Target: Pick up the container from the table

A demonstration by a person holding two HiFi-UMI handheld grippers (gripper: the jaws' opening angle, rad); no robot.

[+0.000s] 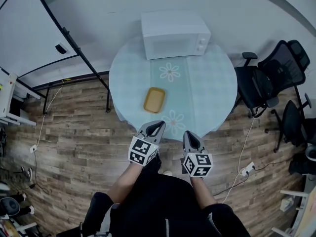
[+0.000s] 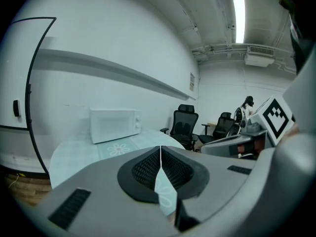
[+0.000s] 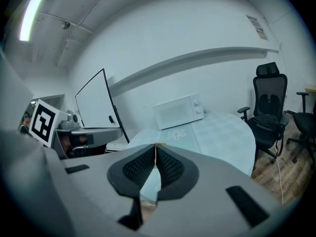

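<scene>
A shallow yellow container point(image 1: 154, 99) lies on the near half of the round table point(image 1: 217, 88), which has a pale blue flowered cloth. My left gripper point(image 1: 159, 124) hovers at the table's near edge, just short of the container, with its jaws shut and nothing in them. My right gripper point(image 1: 189, 134) is beside it to the right, also shut and empty. In the left gripper view the jaws point(image 2: 160, 147) meet and hide the container. In the right gripper view the jaws point(image 3: 155, 144) also meet, pointing across the table.
A white microwave point(image 1: 175, 34) stands at the table's far edge, also seen as the microwave point(image 2: 114, 125) and the microwave point(image 3: 178, 111). Black office chairs point(image 1: 269, 78) stand to the right. A black-framed board point(image 1: 74, 38) stands to the left. Cables point(image 1: 244, 147) run over the wooden floor.
</scene>
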